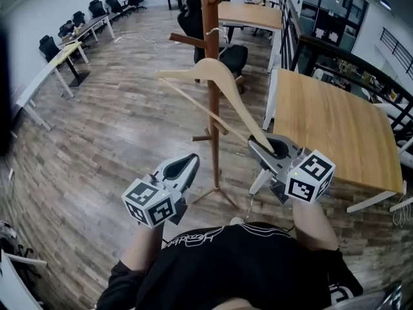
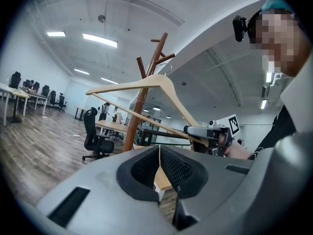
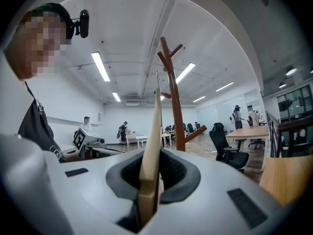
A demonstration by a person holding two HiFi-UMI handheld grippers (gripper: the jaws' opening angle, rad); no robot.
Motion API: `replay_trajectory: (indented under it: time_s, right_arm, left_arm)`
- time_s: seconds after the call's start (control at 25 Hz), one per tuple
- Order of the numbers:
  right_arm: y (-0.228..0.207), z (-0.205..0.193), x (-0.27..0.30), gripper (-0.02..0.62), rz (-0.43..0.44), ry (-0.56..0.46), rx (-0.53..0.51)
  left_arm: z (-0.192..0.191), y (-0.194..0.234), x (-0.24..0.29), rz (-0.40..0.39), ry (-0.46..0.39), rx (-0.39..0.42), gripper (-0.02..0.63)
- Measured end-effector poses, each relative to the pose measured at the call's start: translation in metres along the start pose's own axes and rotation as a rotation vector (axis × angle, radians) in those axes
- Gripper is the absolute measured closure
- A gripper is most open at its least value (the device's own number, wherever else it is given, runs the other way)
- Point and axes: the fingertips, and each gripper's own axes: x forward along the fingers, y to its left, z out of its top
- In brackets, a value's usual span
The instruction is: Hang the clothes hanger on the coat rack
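Holding: pale wooden clothes hanger (image 1: 216,70) clamped at one end by right gripper (image 1: 263,146) fingers, beside brown wooden coat rack (image 1: 213,148), not yet hung | left gripper (image 1: 192,162) fingers together, empty | risk: rack missed if hanger pivots in grip

Grey plastic left gripper (image 1: 189,163), marker cube at its rear: jaws pressed together, thin seam only, nothing betw. them. It points out ahead of the person, approx. level. Grey plastic right gripper (image 1: 267,146), same build, sits beside it to the right & slightly further out. Its jaws are clamped on one arm end of a pale wooden clothes hanger (image 1: 216,73), which stands edge-on betw. the pads (image 3: 176,174). Left forearm (image 1: 145,247) & right forearm (image 1: 311,221) bare, elbows bent, black sleeves above.
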Motion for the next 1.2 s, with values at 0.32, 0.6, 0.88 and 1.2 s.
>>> replay_trajectory:
  time_s: [0.32, 0.6, 0.88, 1.2]
  right_arm:
    - [-0.016, 0.006, 0.017, 0.534, 0.001, 0.007, -0.019]
    - [-0.022, -0.004, 0.026, 0.534, 0.023, 0.026, 0.004]
    - [-0.034, -0.013, 0.043, 0.534, 0.02, 0.055, 0.016]
    - [-0.039, -0.027, 0.042, 0.534, 0.022, 0.064, 0.05]
  left_arm:
    - [0.002, 0.017, 0.001, 0.043, -0.037, -0.029, 0.592]
    - [-0.014, 0.022, -0.001, 0.084, -0.041, -0.07, 0.592]
    - [-0.012, 0.035, -0.002, 0.116, -0.043, -0.084, 0.592]
    - [-0.021, 0.035, -0.001, 0.126, -0.027, -0.093, 0.592]
